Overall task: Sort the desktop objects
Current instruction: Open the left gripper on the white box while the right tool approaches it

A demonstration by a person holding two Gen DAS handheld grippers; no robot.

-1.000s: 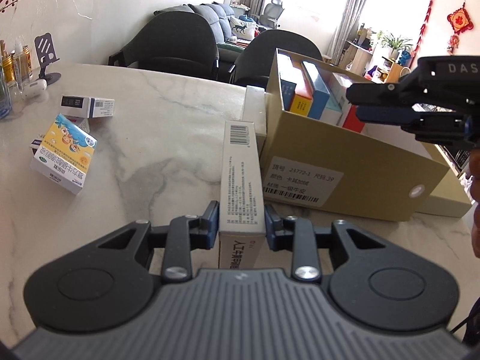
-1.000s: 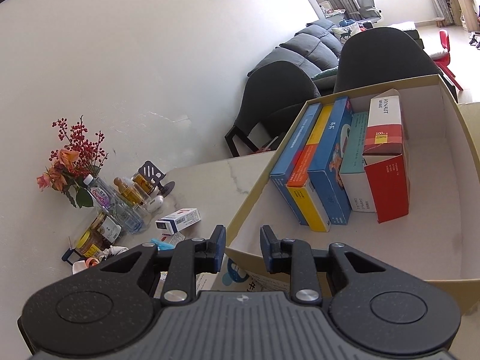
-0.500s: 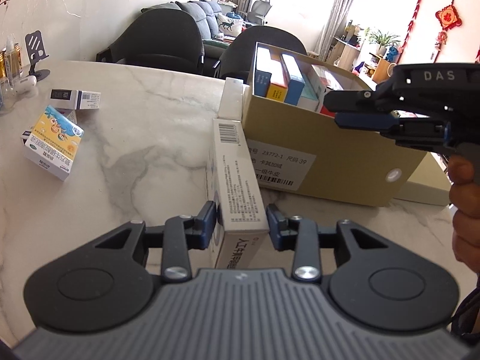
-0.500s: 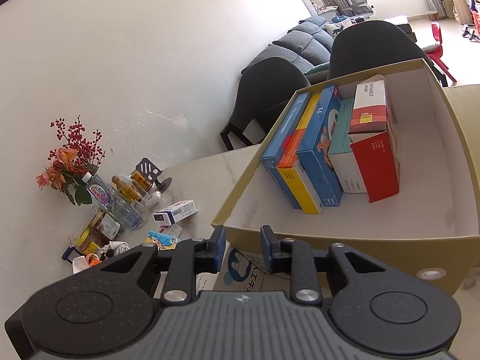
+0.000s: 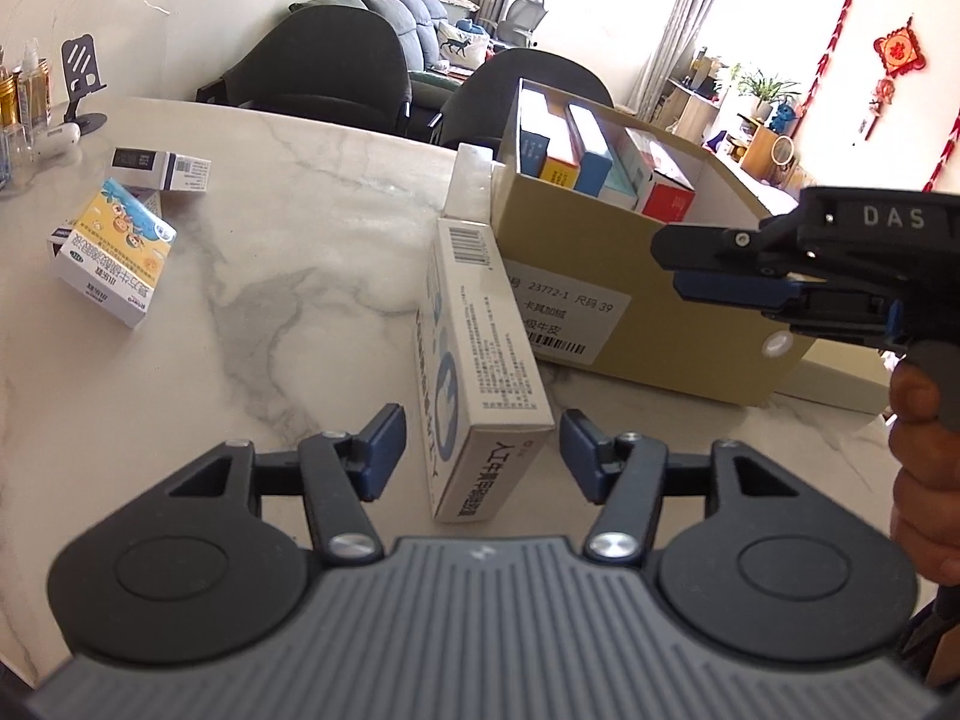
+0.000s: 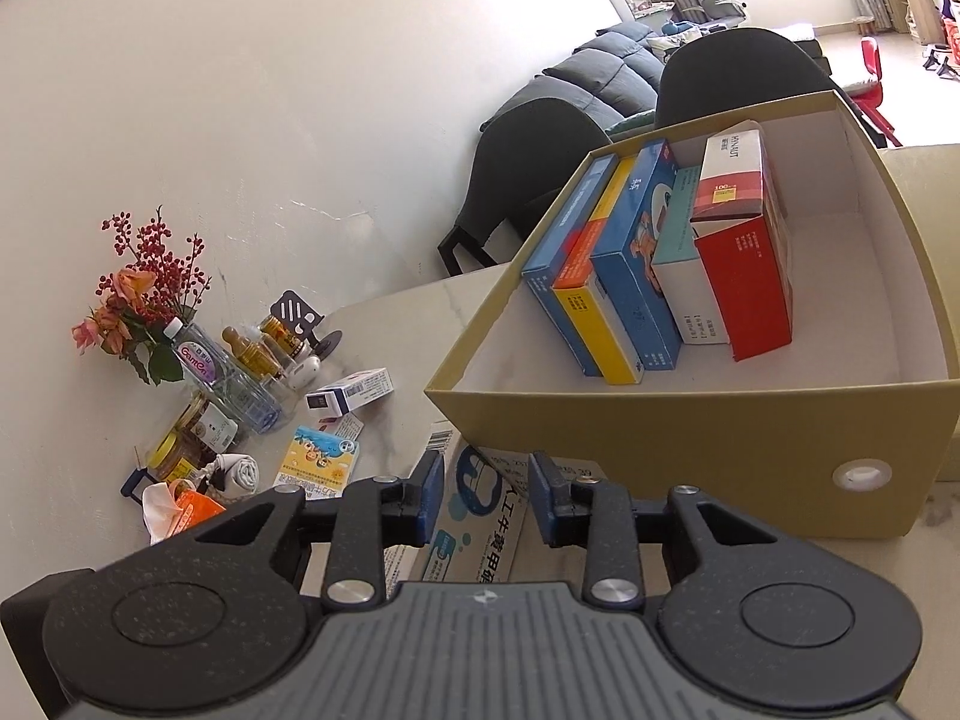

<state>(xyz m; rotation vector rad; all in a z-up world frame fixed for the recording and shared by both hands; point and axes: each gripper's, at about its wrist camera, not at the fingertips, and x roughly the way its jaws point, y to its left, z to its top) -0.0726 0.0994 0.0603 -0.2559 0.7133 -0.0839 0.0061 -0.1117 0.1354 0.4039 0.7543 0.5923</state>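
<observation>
A long white medicine box [image 5: 474, 348] lies tilted on the marble table [image 5: 288, 312], its far end against the tan cardboard box [image 5: 630, 324]. My left gripper [image 5: 480, 450] straddles its near end. Its jaws are opening and both pads stand clear of the carton. My right gripper [image 5: 666, 258] hovers over the cardboard box's front wall [image 6: 660, 438]. Its jaws [image 6: 485, 495] are opening slightly with nothing between them; the white box [image 6: 480, 510] shows below them. Several medicine boxes [image 6: 630, 264] stand upright inside the cardboard box.
A yellow-blue carton [image 5: 114, 252] and a small black-and-white carton [image 5: 162, 168] lie loose at the table's left. Bottles, jars and flowers [image 6: 198, 360] and a phone stand [image 5: 81, 84] line the wall. Dark chairs [image 5: 336, 60] stand behind the table. A hand [image 5: 924, 462] holds the right gripper.
My left jaws have spread and let go of the long white box, which now rests tilted on the table. My right gripper has sunk a little toward the cardboard box's front and parted slightly.
</observation>
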